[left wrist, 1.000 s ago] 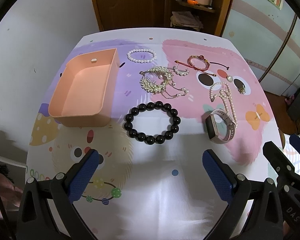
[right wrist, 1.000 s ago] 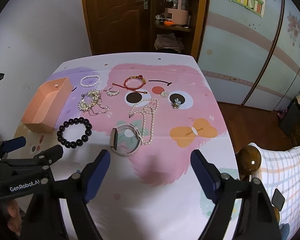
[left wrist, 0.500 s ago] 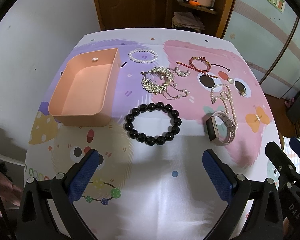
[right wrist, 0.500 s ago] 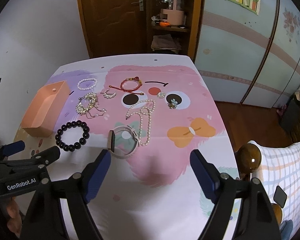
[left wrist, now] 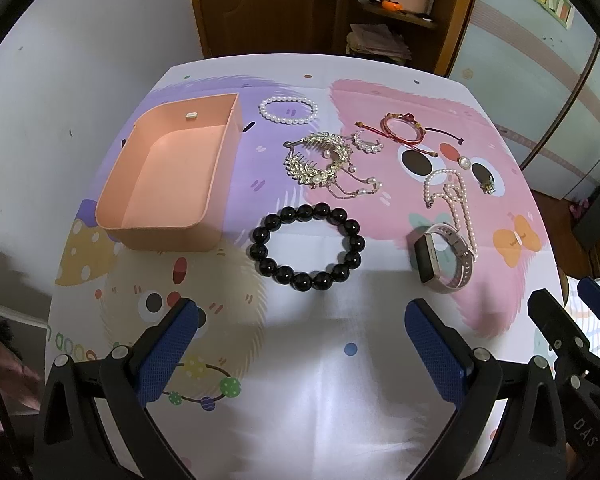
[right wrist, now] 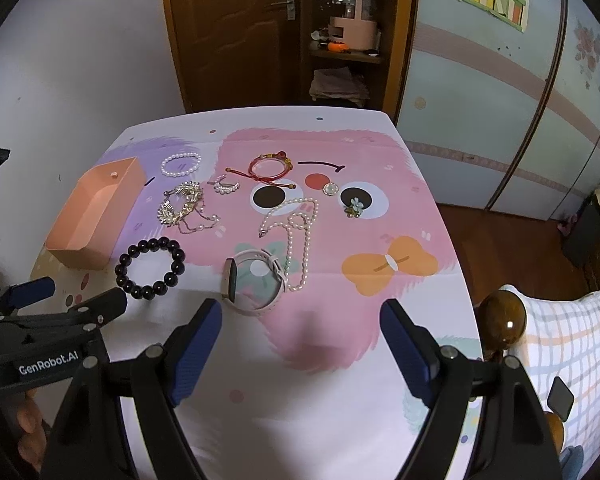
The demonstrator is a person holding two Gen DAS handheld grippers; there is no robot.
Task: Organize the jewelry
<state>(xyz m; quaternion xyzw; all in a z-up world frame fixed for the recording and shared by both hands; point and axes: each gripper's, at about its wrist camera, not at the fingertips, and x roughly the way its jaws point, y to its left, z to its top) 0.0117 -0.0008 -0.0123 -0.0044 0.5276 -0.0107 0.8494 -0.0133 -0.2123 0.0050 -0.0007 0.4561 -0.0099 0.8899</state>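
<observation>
the black bead bracelet (left wrist: 307, 246) lies on the table just beside the empty pink box (left wrist: 168, 176). both the left gripper (left wrist: 300, 344) and right gripper (right wrist: 300, 340) hang wide apart, holding nothing. come down slowly, pinch one side of the beads.

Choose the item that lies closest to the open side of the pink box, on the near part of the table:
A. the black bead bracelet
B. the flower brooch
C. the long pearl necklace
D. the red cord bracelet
A. The black bead bracelet lies just beside the pink box, near its front corner, while the other three pieces lie farther away on the pink part of the tablecloth.
</observation>
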